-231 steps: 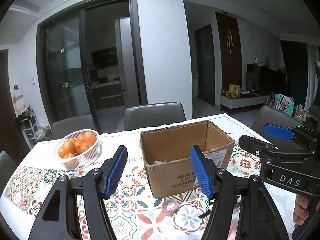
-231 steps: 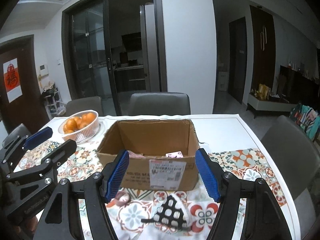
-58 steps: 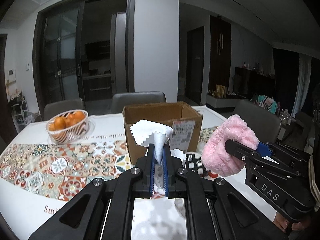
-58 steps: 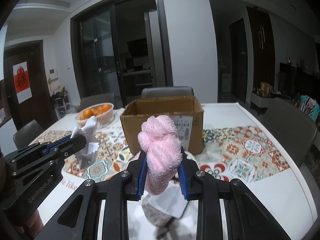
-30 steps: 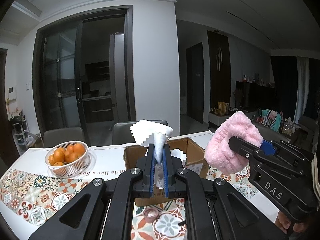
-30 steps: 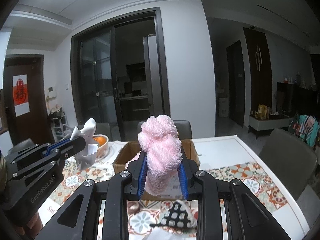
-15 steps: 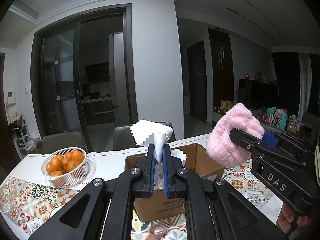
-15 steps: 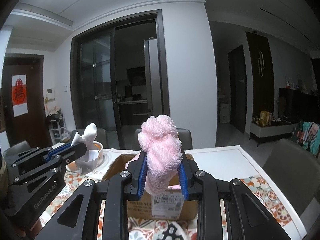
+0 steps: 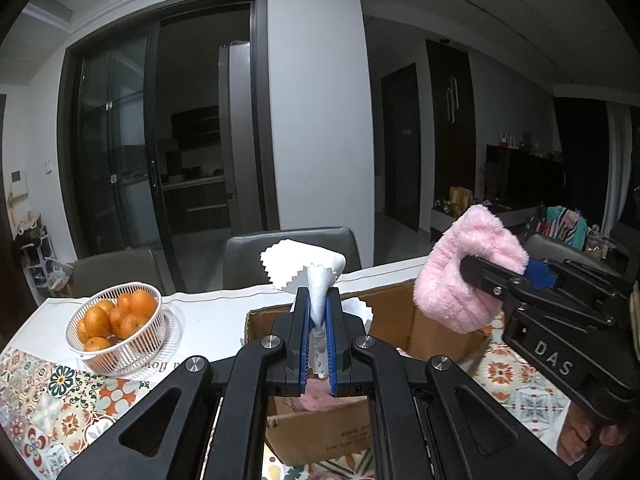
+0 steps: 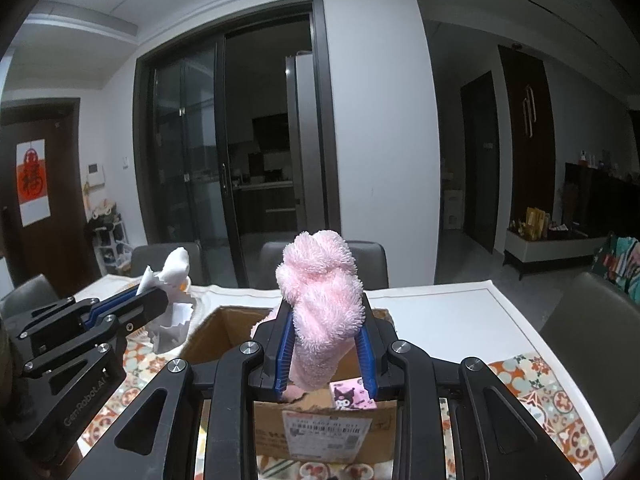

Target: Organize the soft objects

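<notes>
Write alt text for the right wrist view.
The right gripper is shut on a fluffy pink cloth above an open cardboard box on a patterned table. At left, the left gripper holds a white cloth.

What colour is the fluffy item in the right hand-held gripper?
Pale pink. The fluffy item shows best in the right wrist view, clamped between blue pads.

**Both grippers clamped and raised side by side**

The left gripper (image 9: 319,320) is pinching a white zigzag-edged cloth (image 9: 304,270) tightly between its blue pads. The right gripper (image 10: 324,332) is squeezing a fluffy pink towel (image 10: 322,300), jaws partly apart. Fingers (image 9: 576,436) are gripping the right handle.
</notes>
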`<state>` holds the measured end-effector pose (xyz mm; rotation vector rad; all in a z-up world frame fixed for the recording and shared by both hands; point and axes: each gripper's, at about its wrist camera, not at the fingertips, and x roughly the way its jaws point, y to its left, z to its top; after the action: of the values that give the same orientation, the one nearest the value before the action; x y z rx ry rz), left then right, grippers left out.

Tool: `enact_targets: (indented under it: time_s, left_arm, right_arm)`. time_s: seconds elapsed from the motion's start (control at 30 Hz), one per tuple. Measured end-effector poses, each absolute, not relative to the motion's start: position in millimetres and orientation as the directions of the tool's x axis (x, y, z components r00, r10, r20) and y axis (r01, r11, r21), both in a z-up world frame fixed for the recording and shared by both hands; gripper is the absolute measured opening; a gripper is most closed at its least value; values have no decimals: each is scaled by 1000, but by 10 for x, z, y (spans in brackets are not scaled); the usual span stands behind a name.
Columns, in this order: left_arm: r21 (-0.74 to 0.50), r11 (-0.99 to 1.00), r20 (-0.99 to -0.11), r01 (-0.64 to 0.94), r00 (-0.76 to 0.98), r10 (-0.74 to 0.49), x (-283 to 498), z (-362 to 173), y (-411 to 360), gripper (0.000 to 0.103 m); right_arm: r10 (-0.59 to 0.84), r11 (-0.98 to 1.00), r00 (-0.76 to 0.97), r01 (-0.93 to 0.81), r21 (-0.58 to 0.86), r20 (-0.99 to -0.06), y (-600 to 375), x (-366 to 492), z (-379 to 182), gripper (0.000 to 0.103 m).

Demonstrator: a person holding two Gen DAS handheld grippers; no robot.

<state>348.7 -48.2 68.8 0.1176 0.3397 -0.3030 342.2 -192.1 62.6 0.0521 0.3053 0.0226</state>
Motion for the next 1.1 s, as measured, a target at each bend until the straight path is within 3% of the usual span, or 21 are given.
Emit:
enact_targets:
  time_s: [0.67,0.73,0.83,0.9,1.1]
  left_arm:
    - [30,942,-544,334,796,-265,4098,109,-701,11]
    - [28,943,-550,333,793,-263,4114,115,-715,21]
    - [26,943,-547,332,794,-265,4112,136,-700,41]
    - [37,945,-543,325,800,-254,4096,153,-690,41]
    - [38,947,-531,320,809,-252,3977,218,-637,50]
  right_arm:
    - [46,994,845,11,104,-532,-2136,4148,100,30]
    - [48,994,840,13,108,-541,-2152,4190,71,30]
    - [40,994,835,20,103,-549,-2162,4221,59,42]
    - [21,994,840,38,99,-542,-2169,4206,79,55]
    - [9,995,856,45,91,-517,-2164,4105,174,59]
